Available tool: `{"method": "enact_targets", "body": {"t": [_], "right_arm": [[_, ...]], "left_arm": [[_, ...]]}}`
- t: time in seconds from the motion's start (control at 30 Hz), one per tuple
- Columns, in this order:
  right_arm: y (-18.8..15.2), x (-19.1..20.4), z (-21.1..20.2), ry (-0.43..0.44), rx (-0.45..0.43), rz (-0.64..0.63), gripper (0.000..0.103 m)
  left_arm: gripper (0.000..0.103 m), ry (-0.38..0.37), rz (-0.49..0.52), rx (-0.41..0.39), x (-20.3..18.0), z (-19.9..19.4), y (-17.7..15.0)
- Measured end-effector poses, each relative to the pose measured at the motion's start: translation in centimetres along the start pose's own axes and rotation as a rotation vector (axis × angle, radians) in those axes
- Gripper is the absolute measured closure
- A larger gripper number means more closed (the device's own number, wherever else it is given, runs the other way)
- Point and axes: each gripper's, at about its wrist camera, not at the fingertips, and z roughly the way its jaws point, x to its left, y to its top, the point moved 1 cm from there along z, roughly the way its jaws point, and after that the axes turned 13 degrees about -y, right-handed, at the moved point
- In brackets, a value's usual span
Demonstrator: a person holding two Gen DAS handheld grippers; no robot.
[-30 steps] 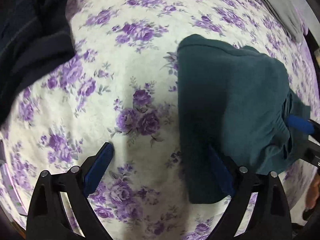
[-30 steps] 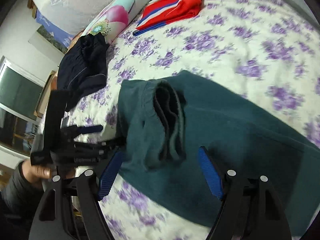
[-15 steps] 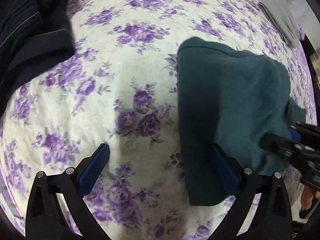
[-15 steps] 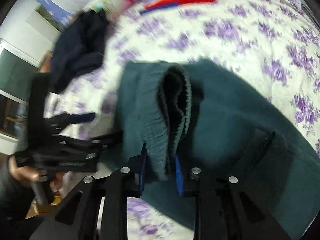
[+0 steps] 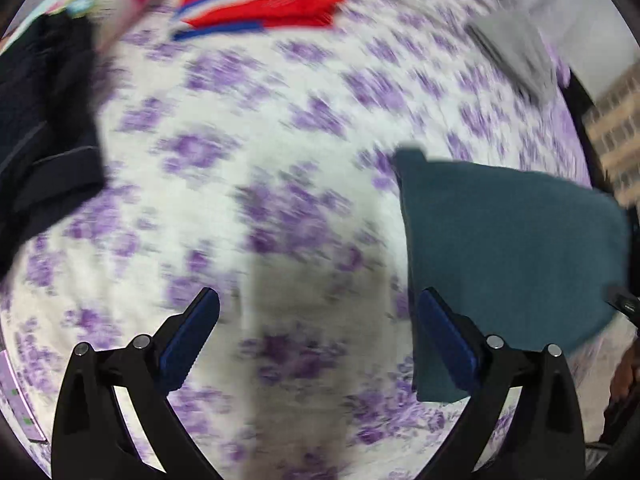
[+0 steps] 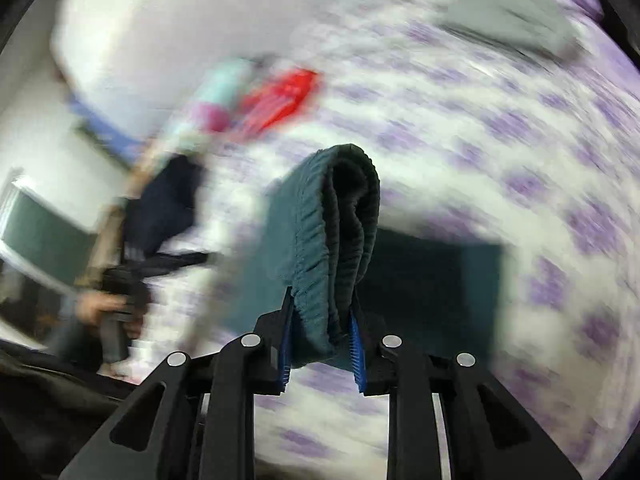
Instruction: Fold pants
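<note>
Our right hand-held gripper (image 6: 322,334) has just been closing, and its blue pads (image 6: 285,354) now pinch the ribbed waistband of the teal pants (image 6: 332,232). The waistband is bunched into a thick fold that rises from between the jaws, lifted clear of the bed (image 6: 500,128), while the rest of the pants trails down onto the sheet behind it. To the left in this view we see a hand (image 6: 96,306) gripping the other tool's handle.

Our left hand-held gripper (image 5: 320,328) stands spread wide with nothing between its pads, above bare floral sheet. Its right finger (image 5: 448,340) overlaps the near edge of the pants (image 5: 508,248), which lie as a flat folded panel on the right side of the bed (image 5: 240,140); whether the finger touches the cloth we cannot tell.

Farther out, a dark garment (image 5: 44,120) is heaped at the left edge, a folded red one with blue and white stripes (image 5: 264,2) lies at the far side, and a grey one (image 5: 512,48) at the far right. Both views are blurred.
</note>
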Motion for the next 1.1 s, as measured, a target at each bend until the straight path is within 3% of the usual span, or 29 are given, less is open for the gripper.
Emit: {"method": "enact_targets", "body": {"t": [0.07,0.13,0.23,0.4,0.57,0.67,0.73,0.83,0.97,1.1], "right_arm": [[-1.7,-3.5,3.2,-0.076,0.088,0.098,0.077],[-2.8,-4.3,4.6,-0.084,0.116,0.136,0.072],[-2.7,-4.5,3.6,-0.040,0.063,0.170,0.057],[-1.1,-5.7,1.4,-0.018,-0.013,0.205,0.056],[1.5,-4.7,4.9,-0.086,0.017,0.164,0.057],[1.9,-4.1,6.6,-0.136,0.063,0.158,0.083],[2.2,-3.7,5.3,-0.104,0.040,0.155,0.083],[2.5,-2.9,1.7,-0.057,-0.028,0.122,0.084],[2.6,-4.7,1.0,-0.114,-0.038,0.129,0.083],[1.6,-7.6,6.5,-0.247,0.044,0.178,0.053]], "left_arm": [[0.006,0.010,0.038,0.035,-1.5,1.9,-0.2],[0.006,0.021,0.082,0.079,-3.1,3.6,-0.4],[0.006,0.029,0.139,0.110,-5.0,4.9,-0.5],[0.006,0.003,0.140,0.131,-6.3,5.8,-0.4],[0.006,0.014,0.137,0.144,-6.5,6.3,-0.9],[0.006,0.004,0.139,0.167,-6.8,6.8,-1.3],[0.006,0.010,0.131,0.185,-7.0,7.0,-1.3],[0.006,-0.041,0.111,0.137,-7.4,5.6,-0.6],[0.006,-0.030,0.114,0.142,-7.4,5.9,-0.1],[0.006,-0.035,0.107,0.188,-8.1,8.1,-0.4]]}}
